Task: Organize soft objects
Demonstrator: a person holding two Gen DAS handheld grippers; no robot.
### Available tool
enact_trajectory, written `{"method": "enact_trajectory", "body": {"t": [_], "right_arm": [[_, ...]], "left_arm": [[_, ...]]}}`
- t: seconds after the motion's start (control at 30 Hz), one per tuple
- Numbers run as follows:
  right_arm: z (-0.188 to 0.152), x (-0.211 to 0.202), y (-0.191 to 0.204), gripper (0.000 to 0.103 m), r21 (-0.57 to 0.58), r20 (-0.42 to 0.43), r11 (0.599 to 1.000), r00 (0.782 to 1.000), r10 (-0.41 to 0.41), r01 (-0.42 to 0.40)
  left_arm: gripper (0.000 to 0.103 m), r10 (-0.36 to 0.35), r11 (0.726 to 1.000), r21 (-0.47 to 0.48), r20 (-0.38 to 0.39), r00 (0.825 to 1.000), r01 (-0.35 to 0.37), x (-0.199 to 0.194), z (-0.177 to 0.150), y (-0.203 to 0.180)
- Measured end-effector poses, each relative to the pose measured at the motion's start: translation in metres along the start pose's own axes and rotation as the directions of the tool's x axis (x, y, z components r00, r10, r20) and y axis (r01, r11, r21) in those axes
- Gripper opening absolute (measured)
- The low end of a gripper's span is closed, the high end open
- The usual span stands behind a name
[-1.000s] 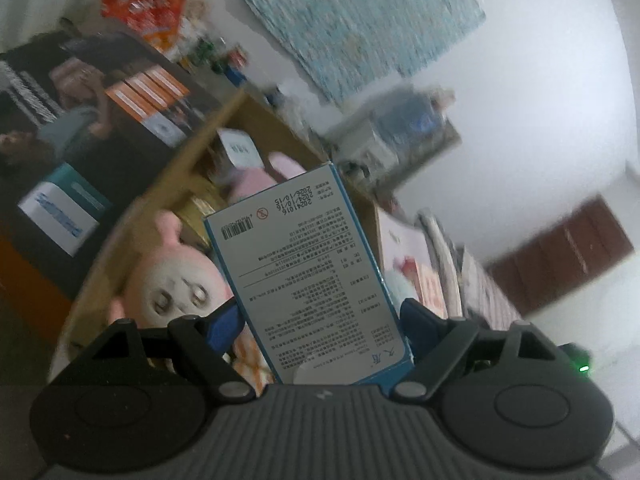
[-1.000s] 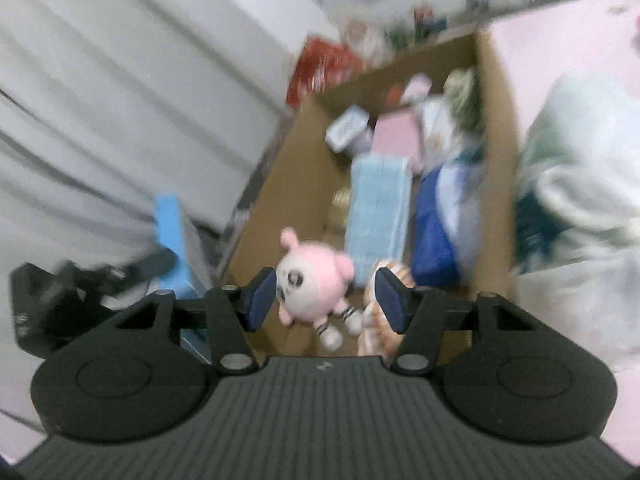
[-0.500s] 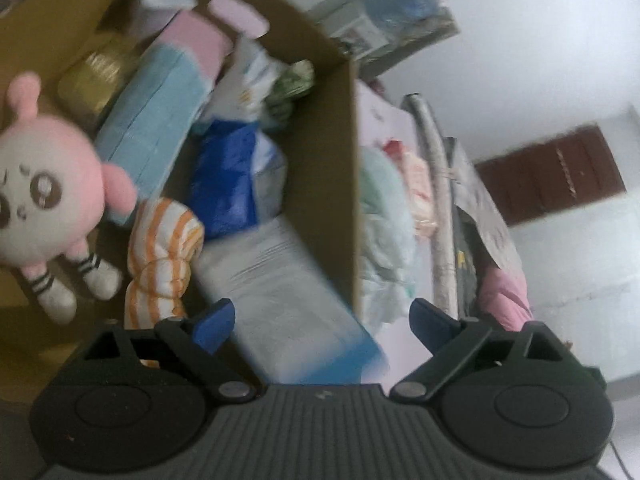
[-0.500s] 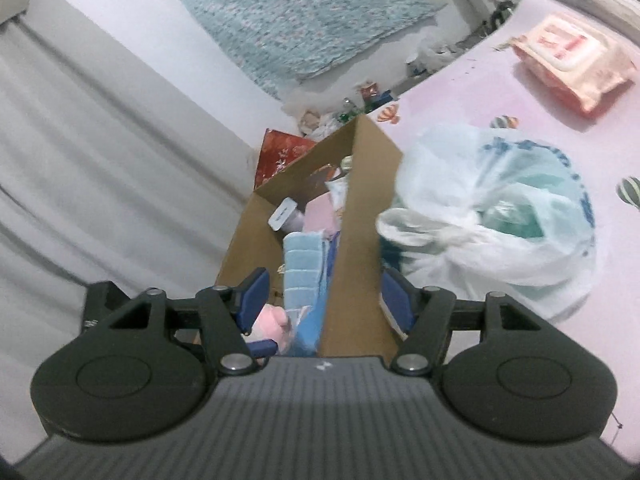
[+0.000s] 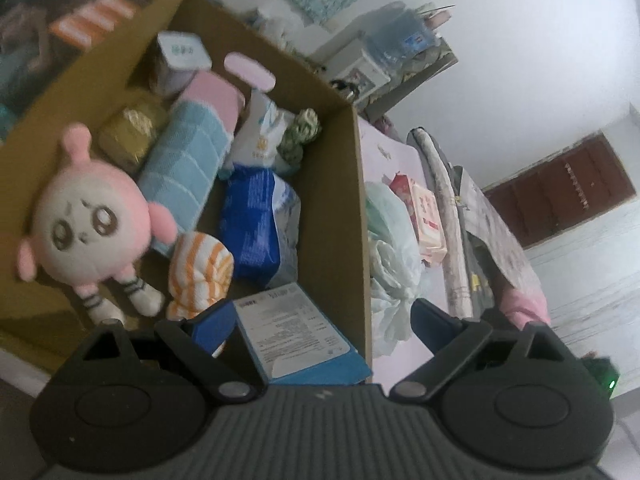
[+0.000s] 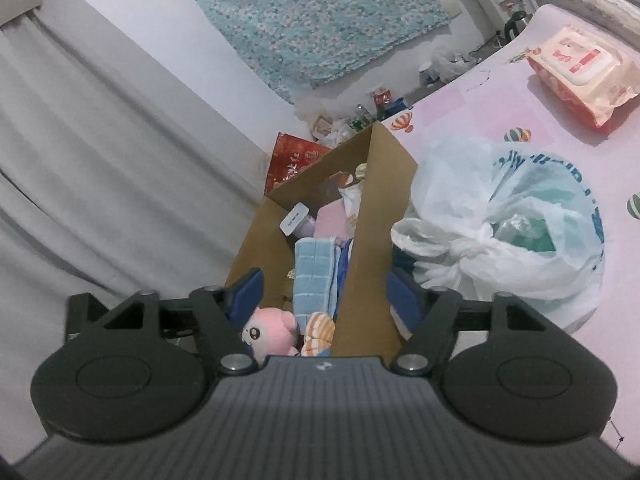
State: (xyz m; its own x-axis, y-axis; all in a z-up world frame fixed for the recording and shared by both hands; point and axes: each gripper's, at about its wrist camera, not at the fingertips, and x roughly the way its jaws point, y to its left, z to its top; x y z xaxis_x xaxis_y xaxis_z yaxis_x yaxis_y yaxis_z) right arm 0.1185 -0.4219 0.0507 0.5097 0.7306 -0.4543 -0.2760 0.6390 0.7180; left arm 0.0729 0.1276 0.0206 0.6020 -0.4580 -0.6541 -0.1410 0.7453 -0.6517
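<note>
A cardboard box (image 5: 336,208) holds a pink plush toy (image 5: 88,224), an orange-striped cloth (image 5: 200,272), a light blue towel (image 5: 184,164) and a dark blue pack (image 5: 256,220). A blue-and-white printed pack (image 5: 292,332) lies at the box's near corner, beside the left finger and free of the pads. My left gripper (image 5: 320,316) stands wide open above it. My right gripper (image 6: 324,292) has its jaws opening; the box's side wall (image 6: 368,264) shows between them, untouched. The plush toy (image 6: 272,328) sits just behind its left finger.
A tied white plastic bag (image 6: 512,220) rests on the pink bedsheet (image 6: 460,112) against the box's right side. A red-and-white wet wipes pack (image 6: 580,72) lies farther back. Grey curtains (image 6: 100,160) hang left of the box, with clutter along the wall behind it.
The left gripper let go of the printed pack, which now lies in the box, and its jaws spread wide. The right view swung from over the box to its side wall, jaws widening.
</note>
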Motion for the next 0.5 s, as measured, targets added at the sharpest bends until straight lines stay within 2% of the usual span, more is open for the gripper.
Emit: {"method": "enact_trajectory", "body": {"t": [0.13, 0.23, 0.27, 0.33, 0.43, 0.5], "right_arm": [[-0.009, 0.004, 0.007, 0.085, -0.014, -0.002, 1.0, 1.0, -0.009, 0.009], [-0.016, 0.006, 0.015, 0.09, -0.069, 0.023, 0.995, 0.998, -0.066, 0.068], [-0.018, 0.007, 0.018, 0.093, -0.097, 0.037, 0.99, 0.995, -0.097, 0.1], [-0.022, 0.007, 0.026, 0.096, -0.171, 0.072, 0.967, 0.981, -0.18, 0.19], [-0.029, 0.008, 0.036, 0.102, -0.265, 0.123, 0.912, 0.949, -0.291, 0.314], [-0.031, 0.008, 0.038, 0.102, -0.294, 0.136, 0.888, 0.936, -0.326, 0.352]], "left_arm": [[0.099, 0.071, 0.993, 0.092, 0.056, 0.996, -0.076, -0.017, -0.01, -0.015], [0.101, 0.152, 0.971, 0.167, 0.136, 0.979, -0.174, -0.029, -0.016, -0.028], [0.102, 0.189, 0.956, 0.191, 0.169, 0.967, -0.22, -0.033, -0.018, -0.032], [0.103, 0.276, 0.913, 0.229, 0.258, 0.926, -0.336, -0.039, -0.022, -0.04], [0.103, 0.362, 0.859, 0.242, 0.336, 0.869, -0.452, -0.044, -0.026, -0.046], [0.103, 0.384, 0.847, 0.234, 0.35, 0.854, -0.476, -0.046, -0.027, -0.045]]}}
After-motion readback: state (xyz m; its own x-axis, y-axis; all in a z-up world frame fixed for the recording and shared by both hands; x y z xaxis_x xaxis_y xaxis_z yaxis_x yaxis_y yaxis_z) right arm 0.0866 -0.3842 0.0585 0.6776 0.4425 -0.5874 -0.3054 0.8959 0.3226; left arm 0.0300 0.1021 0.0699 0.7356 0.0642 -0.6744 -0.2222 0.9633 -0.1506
